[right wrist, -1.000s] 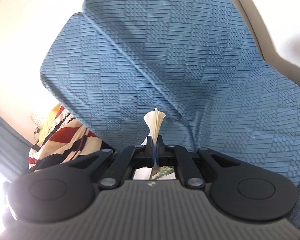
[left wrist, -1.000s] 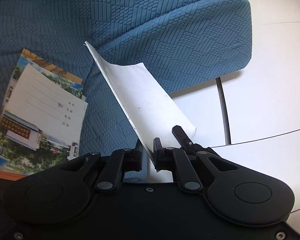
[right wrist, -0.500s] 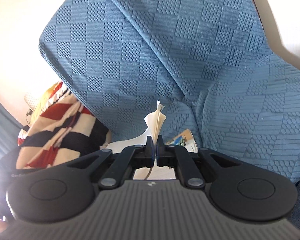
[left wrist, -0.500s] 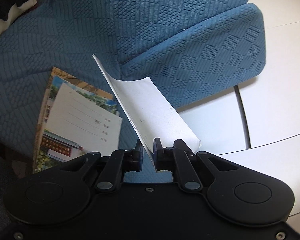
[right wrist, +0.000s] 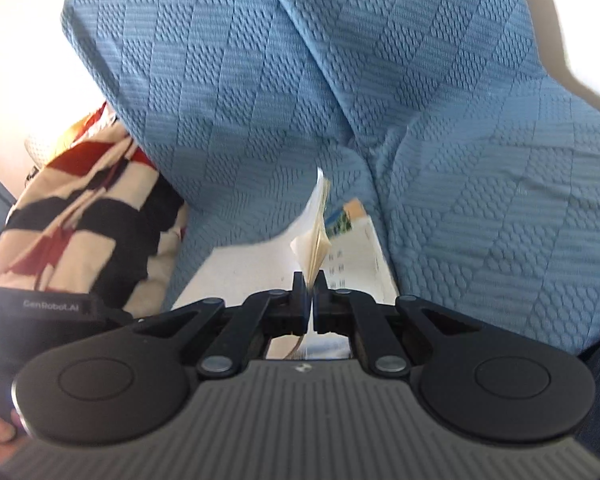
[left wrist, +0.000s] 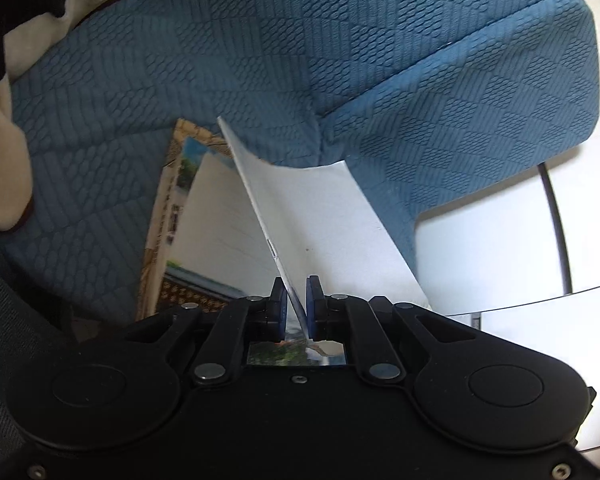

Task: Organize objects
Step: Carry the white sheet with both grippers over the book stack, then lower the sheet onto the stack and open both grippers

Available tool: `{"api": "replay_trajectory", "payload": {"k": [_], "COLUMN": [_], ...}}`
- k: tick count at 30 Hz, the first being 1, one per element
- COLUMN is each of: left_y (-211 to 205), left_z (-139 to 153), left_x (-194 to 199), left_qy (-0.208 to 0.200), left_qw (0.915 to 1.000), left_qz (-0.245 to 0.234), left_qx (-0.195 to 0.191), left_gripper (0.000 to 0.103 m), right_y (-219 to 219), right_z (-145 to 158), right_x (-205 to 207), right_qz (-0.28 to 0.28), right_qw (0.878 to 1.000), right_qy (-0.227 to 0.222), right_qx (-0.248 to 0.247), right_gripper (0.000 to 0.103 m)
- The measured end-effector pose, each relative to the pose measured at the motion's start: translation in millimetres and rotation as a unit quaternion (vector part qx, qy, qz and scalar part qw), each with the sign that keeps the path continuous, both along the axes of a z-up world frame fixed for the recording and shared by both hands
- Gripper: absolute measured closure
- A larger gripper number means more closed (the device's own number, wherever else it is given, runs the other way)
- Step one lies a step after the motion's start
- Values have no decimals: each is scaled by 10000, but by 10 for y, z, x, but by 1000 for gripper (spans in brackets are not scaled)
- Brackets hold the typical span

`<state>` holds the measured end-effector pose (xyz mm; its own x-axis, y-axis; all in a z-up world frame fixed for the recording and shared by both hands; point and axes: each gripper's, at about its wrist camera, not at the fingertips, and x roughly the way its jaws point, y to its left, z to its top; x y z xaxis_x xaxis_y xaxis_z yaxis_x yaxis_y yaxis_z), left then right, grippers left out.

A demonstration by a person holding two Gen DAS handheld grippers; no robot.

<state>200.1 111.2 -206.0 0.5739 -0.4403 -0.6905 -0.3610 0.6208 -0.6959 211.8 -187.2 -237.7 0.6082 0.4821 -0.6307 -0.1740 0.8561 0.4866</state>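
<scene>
From the left wrist, the left gripper (left wrist: pixel 296 304) has its jaws nearly together, pinching the lower edge of a white booklet (left wrist: pixel 320 216) that stands up on edge and bows to the right. Just beside it to the left, a stack of printed booklets (left wrist: pixel 204 232) lies flat on the blue sofa seat (left wrist: pixel 100 160); a striped cushion (left wrist: pixel 4 40) sits at the upper left, and a white tabletop (left wrist: pixel 500 240) shows to the right. From the right wrist, the right gripper (right wrist: pixel 309 300) is pressed shut on the same booklet's (right wrist: pixel 316 236) other end, where cream pages fan out above the pads, and the stack (right wrist: pixel 356 248) shows beyond, against the sofa (right wrist: pixel 480 200). The booklet looks ready to be laid onto the stack. The risk, as I judge it, is that the thin, bowed cover buckles or tears if the two grippers pull apart or twist unevenly. The fanned pages could also splay and catch on the stack's edge, knocking the pile askew, or the booklet could slip from such a narrow pinch and slide off toward the seat crease.
</scene>
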Motion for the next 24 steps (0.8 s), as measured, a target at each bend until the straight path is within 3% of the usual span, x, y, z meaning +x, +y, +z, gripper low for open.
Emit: {"api": "replay_trajectory", "payload": {"k": [14,16,20,24], "left_y": [-71,-70,-72,-96], "left_z": [-340,-336,-256,-116], "left_x": [-174,-197,-266,-356], "left_qy": [786,825,787,747], "left_qw": [9958,9954,9951,9947], "left_qz": [-59,-62,-17,-126], "left_qx": [465,483,598,697], "left_gripper": [93,88,72,69], "right_y": [99,103,76,15], "right_z": [-358,-358,-273,-148], "right_x": [-126,-138,-201,-310], "right_qz": [201,224,223,184], "right_qw": [9957,9940,9919,9912], "right_qy": [852,1015,1202,1217], "right_qx": [-316,-350,-339,-495], "right_gripper": [93,90,67,66]}}
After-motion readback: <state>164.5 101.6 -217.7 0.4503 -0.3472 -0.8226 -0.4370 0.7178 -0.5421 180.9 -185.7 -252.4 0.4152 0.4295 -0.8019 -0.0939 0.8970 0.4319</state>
